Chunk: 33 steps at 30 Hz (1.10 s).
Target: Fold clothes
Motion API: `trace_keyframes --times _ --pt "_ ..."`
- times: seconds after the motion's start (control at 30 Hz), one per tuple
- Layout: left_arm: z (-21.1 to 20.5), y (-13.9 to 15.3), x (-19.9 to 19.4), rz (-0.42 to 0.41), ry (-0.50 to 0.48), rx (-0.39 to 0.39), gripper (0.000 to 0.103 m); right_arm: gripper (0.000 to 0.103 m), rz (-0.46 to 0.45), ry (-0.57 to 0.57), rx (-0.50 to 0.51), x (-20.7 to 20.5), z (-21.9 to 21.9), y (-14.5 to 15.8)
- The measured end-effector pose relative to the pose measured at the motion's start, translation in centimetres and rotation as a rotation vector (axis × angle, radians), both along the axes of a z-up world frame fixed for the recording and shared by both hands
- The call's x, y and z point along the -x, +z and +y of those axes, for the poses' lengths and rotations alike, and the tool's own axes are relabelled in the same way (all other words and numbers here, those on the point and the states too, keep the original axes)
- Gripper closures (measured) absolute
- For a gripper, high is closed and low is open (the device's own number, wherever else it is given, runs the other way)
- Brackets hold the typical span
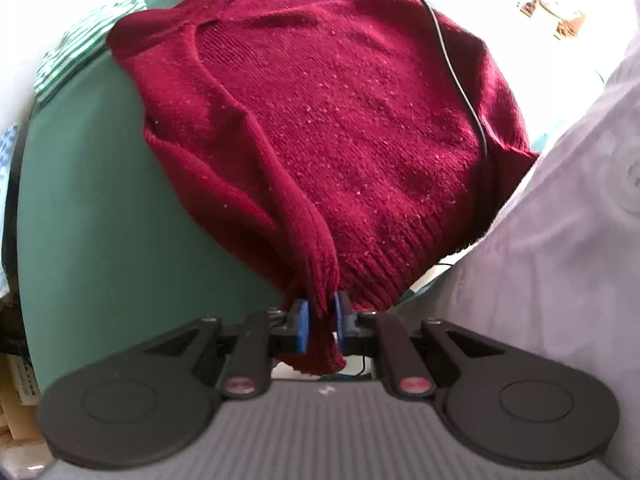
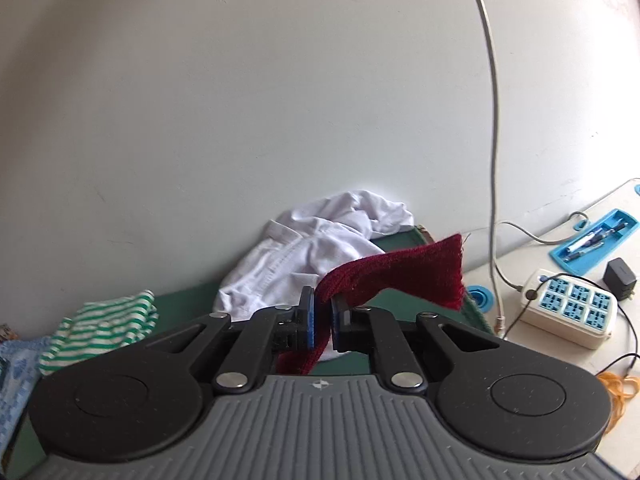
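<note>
The dark red knit sweater point(image 1: 328, 120) lies spread across the green tabletop point(image 1: 100, 208). The left gripper point(image 1: 320, 326) pinches a bunched fold at the sweater's ribbed hem. The right gripper point(image 2: 322, 322) clamps another part of the sweater point(image 2: 400, 276), lifted above the tabletop point(image 2: 184, 300). A white shirt point(image 2: 312, 252) and a green-striped garment point(image 2: 104, 328) lie behind by the wall.

No legible text, labels, brands or numbers in either view
</note>
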<state>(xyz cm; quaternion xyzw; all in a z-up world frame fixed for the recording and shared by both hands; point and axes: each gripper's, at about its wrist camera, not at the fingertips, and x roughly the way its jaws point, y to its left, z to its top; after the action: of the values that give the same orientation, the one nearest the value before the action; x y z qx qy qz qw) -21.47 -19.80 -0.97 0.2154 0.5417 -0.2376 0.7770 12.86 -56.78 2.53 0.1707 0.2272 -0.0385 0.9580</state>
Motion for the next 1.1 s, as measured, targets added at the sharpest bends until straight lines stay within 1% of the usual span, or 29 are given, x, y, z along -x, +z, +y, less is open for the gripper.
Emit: trace_keyframes --times 0.07,0.13,0.17,0.27,0.33,0.4,0.5,0.53,0.57,0.6,0.67,0.73,0.8,0.83,0.87,0.97,1.07,1.1 --pt "-0.2 -0.1 0.1 0.016 -0.01 0.002 0.093 0.095 0.008 -0.021 0.007 0.0 -0.5 -0.7" --pt "-0.4 -0.3 0.3 0.031 -0.02 0.004 0.088 0.095 0.012 -0.053 0.002 -0.1 -1.1 -1.3" --pt "-0.5 -0.4 0.3 0.039 -0.025 0.005 0.083 0.095 0.011 -0.067 0.005 -0.1 -1.4 -1.5" --pt "-0.1 -0.5 0.4 0.048 -0.003 0.016 0.083 0.095 0.017 -0.105 0.026 0.2 -2.0 -1.9" --pt "0.3 -0.4 0.5 0.047 0.014 0.019 0.081 0.095 0.042 -0.122 0.017 0.1 -2.3 -2.7" --pt "0.6 -0.3 0.7 0.049 0.026 0.022 0.078 0.093 0.112 -0.115 0.007 -0.4 -2.5 -4.2" --pt "1.6 0.3 1.6 0.061 0.042 0.039 0.076 0.075 0.238 -0.131 -0.032 0.1 -2.8 -6.4" --pt "2.1 0.6 1.9 0.068 0.05 0.047 0.073 0.065 0.256 -0.137 -0.06 0.9 -2.9 -6.7" --pt "2.7 0.9 2.3 0.074 0.065 0.056 0.069 0.061 0.259 -0.138 -0.093 2.0 -3.0 -6.8" --pt "3.6 1.3 2.8 0.082 0.089 0.066 0.064 0.061 0.263 -0.124 -0.119 3.1 -2.6 -6.7" --pt "5.5 2.2 3.4 0.084 0.143 0.076 0.061 0.061 0.272 -0.074 -0.163 5.4 -1.1 -6.2" --pt "6.8 3.4 3.2 0.046 0.195 0.077 0.062 0.061 0.271 -0.005 -0.212 7.7 0.6 -5.7" --pt "7.1 4.3 1.8 -0.012 0.235 0.105 0.062 0.061 0.289 0.171 -0.285 8.5 4.2 -6.0" --pt "7.1 4.6 0.9 -0.042 0.248 0.136 0.062 0.06 0.303 0.267 -0.322 8.8 6.1 -6.2" --pt "6.7 4.6 -0.2 -0.069 0.259 0.169 0.062 0.062 0.324 0.335 -0.336 8.7 8.2 -6.6" --pt "4.9 3.5 -3.2 -0.108 0.284 0.227 0.062 0.063 0.385 0.469 -0.32 7.6 14.4 -7.8" --pt "3.2 1.6 -4.6 -0.102 0.298 0.235 0.062 0.064 0.37 0.505 -0.279 6.6 18.2 -8.3" --pt "3.0 1.1 -4.5 -0.096 0.304 0.231 0.058 0.064 0.364 0.515 -0.267 6.3 19.5 -8.4"
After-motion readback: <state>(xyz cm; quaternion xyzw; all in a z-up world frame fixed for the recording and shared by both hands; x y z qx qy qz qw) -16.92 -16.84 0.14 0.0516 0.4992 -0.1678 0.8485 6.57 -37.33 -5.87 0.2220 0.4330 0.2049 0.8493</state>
